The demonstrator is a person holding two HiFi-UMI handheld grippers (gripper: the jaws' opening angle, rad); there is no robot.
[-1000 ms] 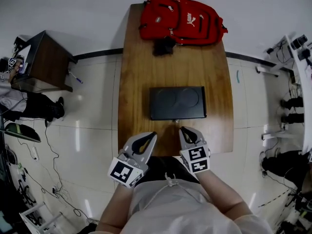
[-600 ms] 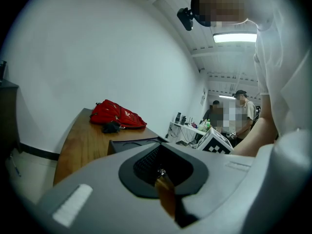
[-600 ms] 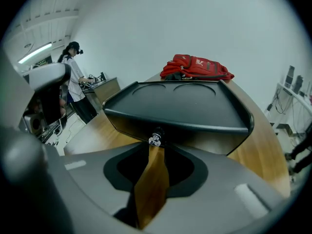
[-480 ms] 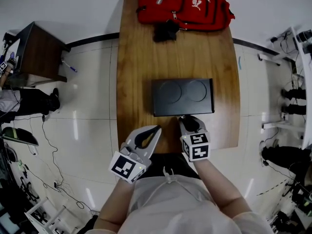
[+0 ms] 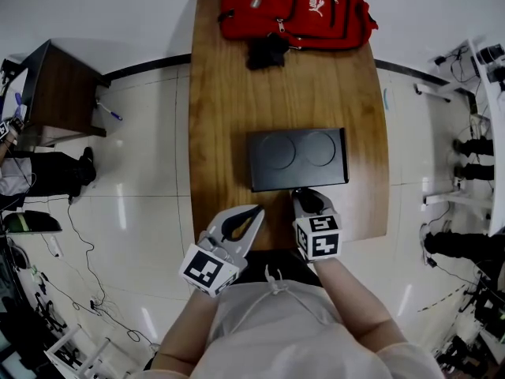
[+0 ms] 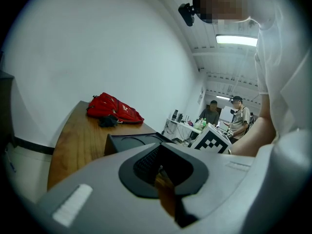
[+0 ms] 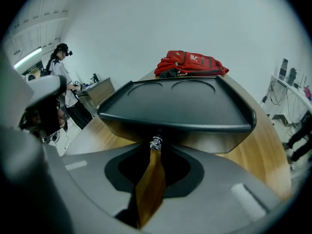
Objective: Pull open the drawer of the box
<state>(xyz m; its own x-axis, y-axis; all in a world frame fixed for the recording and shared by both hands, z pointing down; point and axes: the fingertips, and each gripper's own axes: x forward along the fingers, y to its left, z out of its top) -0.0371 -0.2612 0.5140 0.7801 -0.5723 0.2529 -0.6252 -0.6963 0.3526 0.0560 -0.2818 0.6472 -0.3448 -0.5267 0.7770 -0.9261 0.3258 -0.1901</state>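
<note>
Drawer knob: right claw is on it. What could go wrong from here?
1. The right claw pinches the small drawer knob only at its very tips, so it may slip off once the pull starts.
2. The box stands free on the table, and the shut left claw is off to one side, not bracing it. The whole box might slide toward the person instead of the drawer opening.
</note>
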